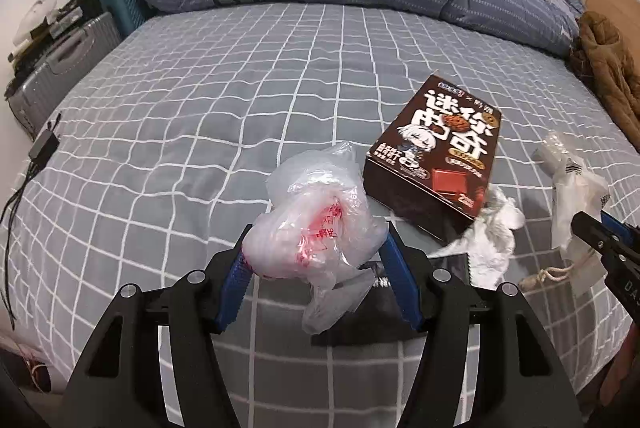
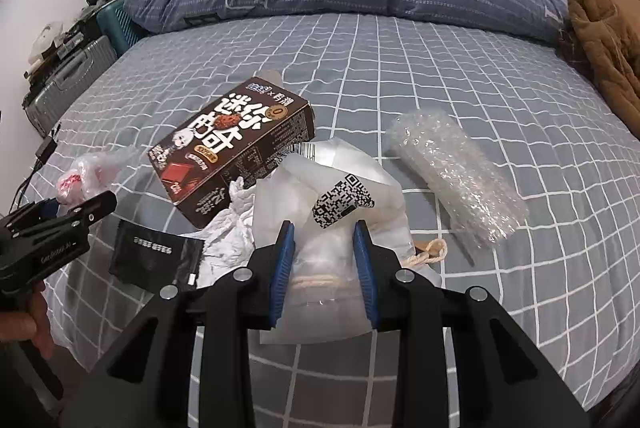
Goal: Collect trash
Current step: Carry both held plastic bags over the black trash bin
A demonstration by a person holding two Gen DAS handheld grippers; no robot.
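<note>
Between the pads of my left gripper (image 1: 316, 256) sits a crumpled clear plastic bag (image 1: 316, 224) with red print. My right gripper (image 2: 324, 260) clamps a translucent bag with a QR code (image 2: 340, 203). On the bed lie a brown snack box (image 2: 228, 151), crumpled white tissue (image 2: 232, 228), a black wrapper (image 2: 154, 256) and a bubble wrap roll (image 2: 456, 179).

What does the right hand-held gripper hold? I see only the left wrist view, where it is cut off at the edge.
Observer: The right hand-held gripper is shut on a translucent bag bearing a QR code.
Operator: Anything to the right of that bag?
Observer: Yes, a bubble wrap roll lies on the bed sheet.
Operator: What is under the brown box?
Observer: Crumpled white paper shows at its near end, with a black packet beside it.
</note>
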